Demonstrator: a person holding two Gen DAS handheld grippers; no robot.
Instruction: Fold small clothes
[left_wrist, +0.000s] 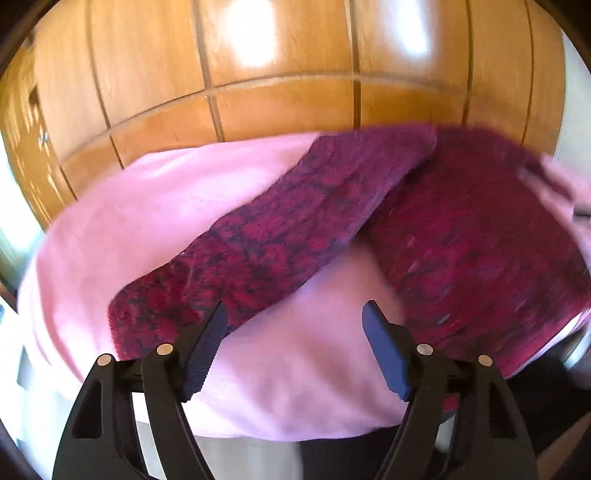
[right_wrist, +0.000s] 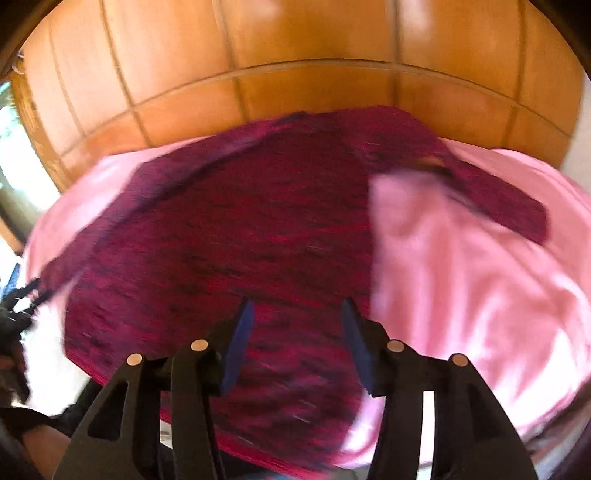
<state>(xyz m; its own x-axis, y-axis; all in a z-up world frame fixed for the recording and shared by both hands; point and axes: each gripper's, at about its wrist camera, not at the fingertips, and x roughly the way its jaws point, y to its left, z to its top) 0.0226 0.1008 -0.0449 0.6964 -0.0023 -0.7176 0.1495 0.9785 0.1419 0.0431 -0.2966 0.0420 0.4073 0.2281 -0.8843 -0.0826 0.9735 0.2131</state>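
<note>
Left gripper (left_wrist: 293, 314) hangs released over the sweater's (left_wrist: 461, 240) outstretched left sleeve (left_wrist: 277, 232) on the pink sheet (left_wrist: 147, 221). Right gripper (right_wrist: 297, 314), jaws parted and empty, hovers above the sweater body; the right sleeve (right_wrist: 506, 199) also lies unfolded. Folding has barely begun, I judge.

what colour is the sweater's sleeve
Magenta-red mottled with dark flecks; the sleeve shows best in the left wrist view.

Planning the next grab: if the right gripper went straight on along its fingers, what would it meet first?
Probably the maroon knit sweater: it fills the gap ahead of the open right gripper, spread on the pink cloth. Blur hides depth.
</note>
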